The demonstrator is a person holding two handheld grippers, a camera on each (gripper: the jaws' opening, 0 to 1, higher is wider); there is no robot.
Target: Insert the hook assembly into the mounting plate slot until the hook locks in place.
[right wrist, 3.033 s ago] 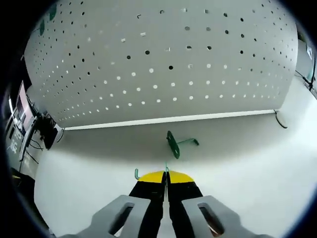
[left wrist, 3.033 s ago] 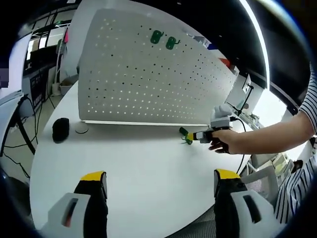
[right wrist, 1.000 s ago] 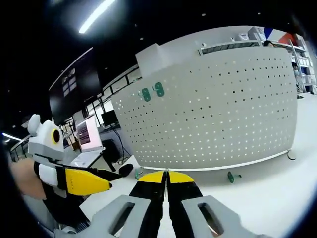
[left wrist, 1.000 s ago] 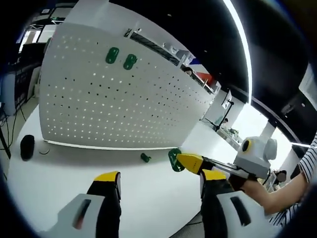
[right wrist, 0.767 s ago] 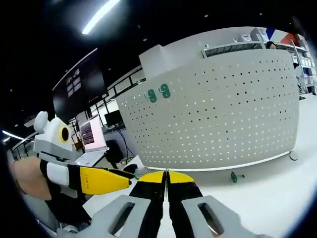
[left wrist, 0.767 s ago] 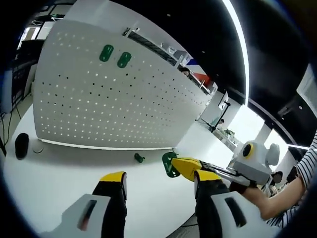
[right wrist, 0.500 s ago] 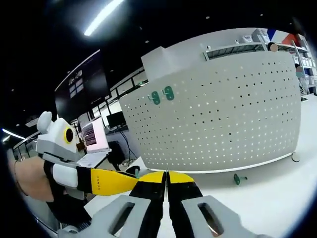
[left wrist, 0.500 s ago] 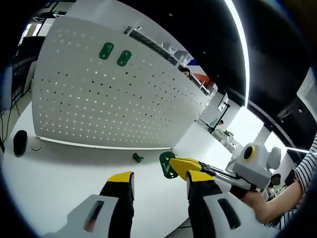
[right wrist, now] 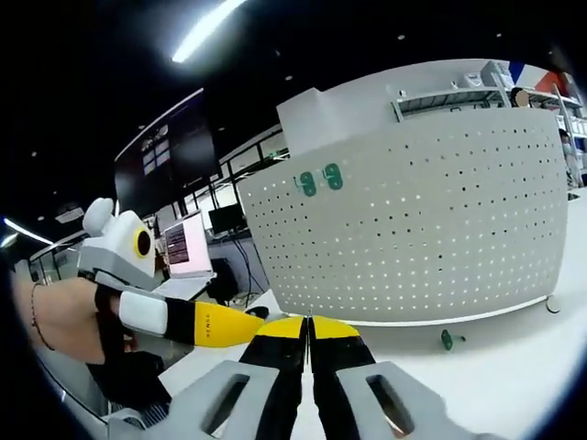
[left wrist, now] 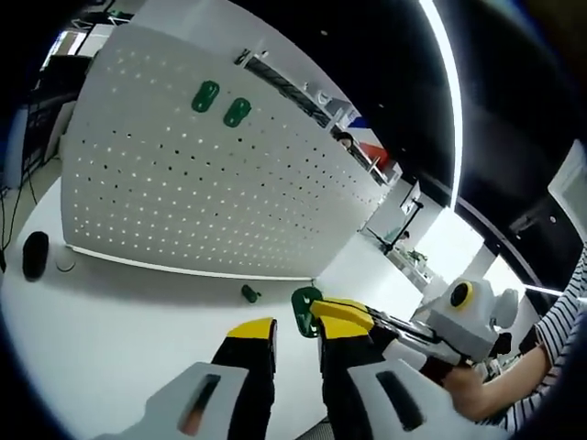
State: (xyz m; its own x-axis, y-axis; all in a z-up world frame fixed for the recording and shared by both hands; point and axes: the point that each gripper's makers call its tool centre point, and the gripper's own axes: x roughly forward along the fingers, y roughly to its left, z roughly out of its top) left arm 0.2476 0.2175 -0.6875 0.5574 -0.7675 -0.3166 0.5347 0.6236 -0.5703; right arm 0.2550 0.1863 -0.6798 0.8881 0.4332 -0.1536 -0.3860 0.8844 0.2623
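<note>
My right claw is pinched shut on a green plastic hook. Left claw is slightly parted, empty. White perforated pegboard stands at 12 o'clock on the white surface.

Hidden and indistinct parts of the hook transfer.
The green hook is partly covered by the right claw; the small green piece on the table is too small to identify.

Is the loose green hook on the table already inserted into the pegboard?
No. The loose green hook lies on the white table, in front of the pegboard, apart from it.
</note>
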